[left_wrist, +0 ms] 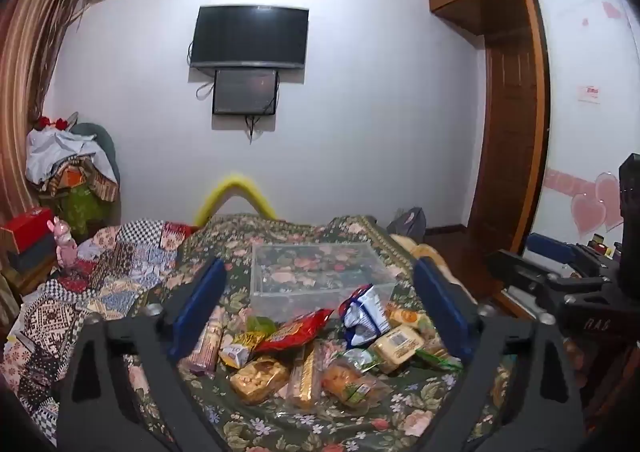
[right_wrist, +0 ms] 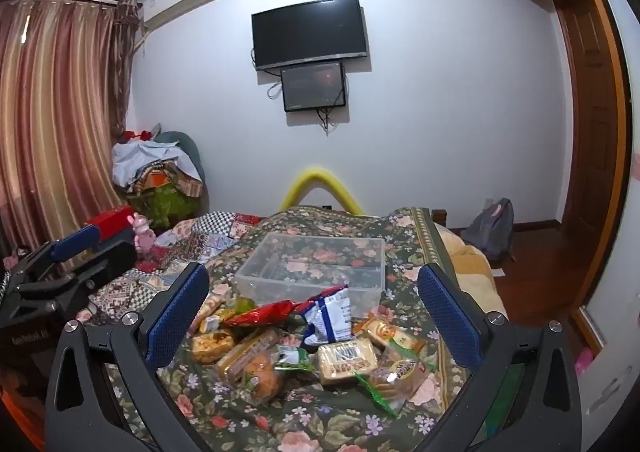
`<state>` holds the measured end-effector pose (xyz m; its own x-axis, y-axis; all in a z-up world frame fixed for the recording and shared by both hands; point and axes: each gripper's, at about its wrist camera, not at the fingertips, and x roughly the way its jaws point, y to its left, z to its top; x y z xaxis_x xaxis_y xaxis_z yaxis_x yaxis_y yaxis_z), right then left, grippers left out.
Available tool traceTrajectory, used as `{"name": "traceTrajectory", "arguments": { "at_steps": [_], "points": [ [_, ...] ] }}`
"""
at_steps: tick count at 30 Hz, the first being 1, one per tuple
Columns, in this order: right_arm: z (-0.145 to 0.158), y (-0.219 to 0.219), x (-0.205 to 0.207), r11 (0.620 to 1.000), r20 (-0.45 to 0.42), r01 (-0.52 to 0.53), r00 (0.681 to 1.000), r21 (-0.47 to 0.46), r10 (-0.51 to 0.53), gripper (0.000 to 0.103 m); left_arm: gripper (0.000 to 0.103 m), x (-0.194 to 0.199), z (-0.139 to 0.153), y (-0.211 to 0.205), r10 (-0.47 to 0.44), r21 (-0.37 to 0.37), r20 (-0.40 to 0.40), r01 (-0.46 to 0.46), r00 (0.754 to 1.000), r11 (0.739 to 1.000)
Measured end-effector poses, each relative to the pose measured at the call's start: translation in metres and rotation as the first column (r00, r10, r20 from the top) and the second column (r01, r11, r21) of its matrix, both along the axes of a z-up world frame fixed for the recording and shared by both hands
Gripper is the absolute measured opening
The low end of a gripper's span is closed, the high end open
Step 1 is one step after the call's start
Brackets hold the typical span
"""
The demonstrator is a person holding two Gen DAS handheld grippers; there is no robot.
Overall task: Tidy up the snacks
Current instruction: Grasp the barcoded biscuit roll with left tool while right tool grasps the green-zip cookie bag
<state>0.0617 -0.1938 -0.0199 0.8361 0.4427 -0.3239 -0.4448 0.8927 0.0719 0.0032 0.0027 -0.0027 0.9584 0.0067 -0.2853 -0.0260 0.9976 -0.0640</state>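
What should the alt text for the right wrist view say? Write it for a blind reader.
The open right gripper hovers above a pile of wrapped snacks on a floral bedspread, with an empty clear plastic bin just beyond. The left gripper shows at the left edge.

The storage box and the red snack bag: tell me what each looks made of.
Storage box: apparently clear rigid plastic with a glossy finish; the floral bedspread shows straight through its walls and its rim holds a crisp shape.
Red snack bag: probably thin plastic or foil film, shiny; it lies crinkled and catches highlights.
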Motion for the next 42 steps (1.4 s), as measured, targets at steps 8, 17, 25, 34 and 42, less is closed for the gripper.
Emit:
{"name": "traceTrajectory", "arguments": {
  "at_steps": [8,17,25,34,42],
  "points": [
    [-0.025,-0.017,0.03,0.998,-0.086,0.037,0.995,-0.05,-0.041,0.091,0.073,0.023,-0.03,0.029,0.091,0.041,-0.129,-0.087,0.987,0.995],
    [-0.068,-0.027,0.074,0.99,-0.231,0.046,0.97,-0.136,-0.076,0.078,0.054,0.081,-0.082,0.107,0.139,0.03,-0.316,-0.137,0.938,0.99],
    [-0.103,-0.016,0.102,0.986,-0.356,0.009,0.932,-0.168,-0.069,0.077,0.054,0.12,-0.129,0.144,0.164,0.057,-0.461,-0.155,0.872,0.986],
    [-0.128,-0.044,0.122,0.979,-0.445,0.081,0.881,-0.189,-0.159,0.077,0.054,0.155,-0.175,0.161,0.152,0.077,-0.554,-0.132,0.819,0.988],
    [-0.143,-0.05,0.122,0.989,-0.533,0.07,0.836,-0.13,-0.13,0.077,0.048,0.169,-0.19,0.171,0.144,0.06,-0.564,-0.133,0.813,0.989]
  ]
}}
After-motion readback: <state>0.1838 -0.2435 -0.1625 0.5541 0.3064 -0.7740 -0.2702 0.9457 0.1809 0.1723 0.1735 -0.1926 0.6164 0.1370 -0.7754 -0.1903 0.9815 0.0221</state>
